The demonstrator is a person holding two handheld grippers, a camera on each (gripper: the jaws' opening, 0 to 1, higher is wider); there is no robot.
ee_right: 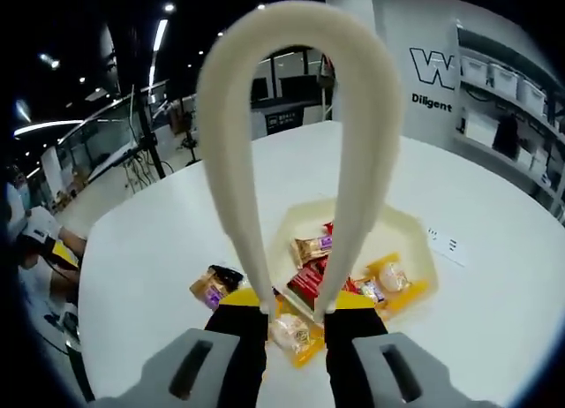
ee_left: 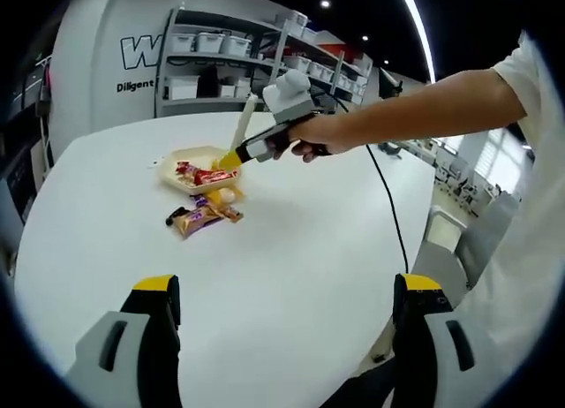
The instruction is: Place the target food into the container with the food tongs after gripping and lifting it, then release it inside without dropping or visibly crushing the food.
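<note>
A cream tray-like container (ee_left: 174, 164) (ee_right: 417, 230) sits on the white round table (ee_left: 291, 240) and holds several wrapped snacks, among them a red packet (ee_left: 210, 176) (ee_right: 309, 282). More packets (ee_left: 196, 218) (ee_right: 214, 287) lie on the table beside it. My right gripper (ee_left: 231, 159) (ee_right: 294, 307) hovers over the container's edge, shut on cream food tongs (ee_left: 248, 117) (ee_right: 296, 99). The tongs' bend points away from the jaws and nothing is held in them. My left gripper (ee_left: 289, 289) stands open near the table's front edge, far from the food.
A person's bare arm (ee_left: 424, 108) reaches in from the right, holding the right gripper. A black cable (ee_left: 388, 205) runs across the table. A small paper label (ee_right: 444, 243) lies beside the container. Shelves with bins (ee_left: 221, 50) stand behind the table.
</note>
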